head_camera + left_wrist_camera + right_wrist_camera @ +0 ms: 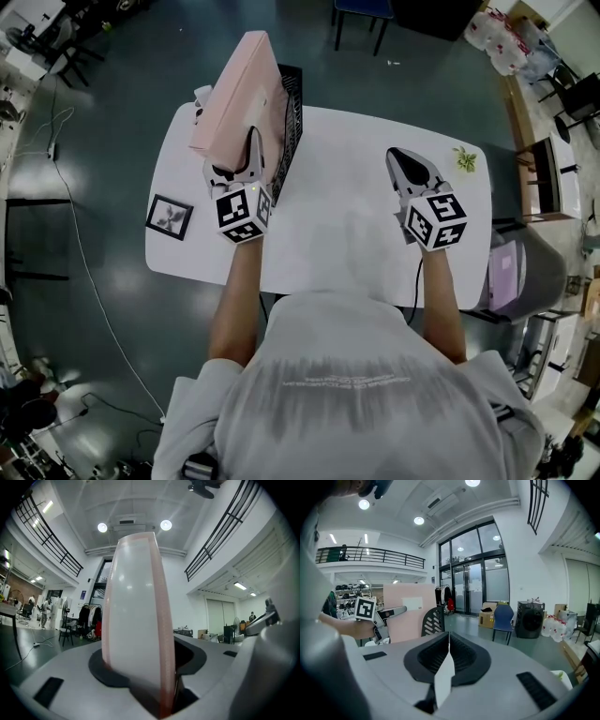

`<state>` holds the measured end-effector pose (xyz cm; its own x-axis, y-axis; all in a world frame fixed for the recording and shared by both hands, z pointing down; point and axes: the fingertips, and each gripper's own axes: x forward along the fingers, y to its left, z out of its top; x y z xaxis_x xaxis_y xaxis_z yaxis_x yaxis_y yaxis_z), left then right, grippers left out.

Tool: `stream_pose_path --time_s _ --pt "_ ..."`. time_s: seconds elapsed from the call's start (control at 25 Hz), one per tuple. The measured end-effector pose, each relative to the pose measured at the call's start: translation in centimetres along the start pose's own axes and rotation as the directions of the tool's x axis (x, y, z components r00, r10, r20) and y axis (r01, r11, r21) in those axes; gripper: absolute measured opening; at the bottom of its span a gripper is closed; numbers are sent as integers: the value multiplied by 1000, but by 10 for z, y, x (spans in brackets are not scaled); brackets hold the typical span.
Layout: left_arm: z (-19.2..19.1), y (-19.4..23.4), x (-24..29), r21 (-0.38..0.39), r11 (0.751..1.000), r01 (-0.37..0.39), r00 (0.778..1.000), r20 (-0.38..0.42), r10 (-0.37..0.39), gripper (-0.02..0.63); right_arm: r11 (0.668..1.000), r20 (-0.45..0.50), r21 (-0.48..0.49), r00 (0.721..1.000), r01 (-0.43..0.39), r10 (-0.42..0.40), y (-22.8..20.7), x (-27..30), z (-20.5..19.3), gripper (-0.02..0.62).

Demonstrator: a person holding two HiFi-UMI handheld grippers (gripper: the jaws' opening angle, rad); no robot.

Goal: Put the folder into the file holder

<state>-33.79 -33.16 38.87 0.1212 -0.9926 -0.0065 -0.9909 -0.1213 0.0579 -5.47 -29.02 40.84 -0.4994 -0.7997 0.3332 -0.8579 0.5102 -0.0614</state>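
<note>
Near edge of the bench: a small framed picture sits at your left corner, well apart from the work.

Right tool: jaws closed together, nothing between them. It hangs over bare bench on your right, well apart from the holder.

Left tool: clamped on the pink folder. Its own view shows the cover and the pink edge wedged between the pads, which stand partly apart at the folder's thickness. The grip is on the near end only.

The folder stands upright, long edge running away from you, close against the left side of the black mesh file holder. Its lower edge is hidden, so I cannot tell whether it has entered the slot or rides above the rim.

The file holder stands at the far left of the bench, close to the far edge. A small green plant sits far right.

Risks, as I judge them:
- The lower edge could land on the mesh rim instead of in the slot. A push down would then tip the holder or shove it toward the far edge, since nothing braces it.
- With only one end gripped, the far end may swing or droop and miss the opening.
- The smooth cover could slide in the pads if it snags.
</note>
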Motion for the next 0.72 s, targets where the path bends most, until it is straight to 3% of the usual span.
stream_pose_path --time_s 0.72 --pt "-53 -5 4 36 999 15 995 -95 -11 250 999 -37 48 999 16 -14 -8 4 -20 32"
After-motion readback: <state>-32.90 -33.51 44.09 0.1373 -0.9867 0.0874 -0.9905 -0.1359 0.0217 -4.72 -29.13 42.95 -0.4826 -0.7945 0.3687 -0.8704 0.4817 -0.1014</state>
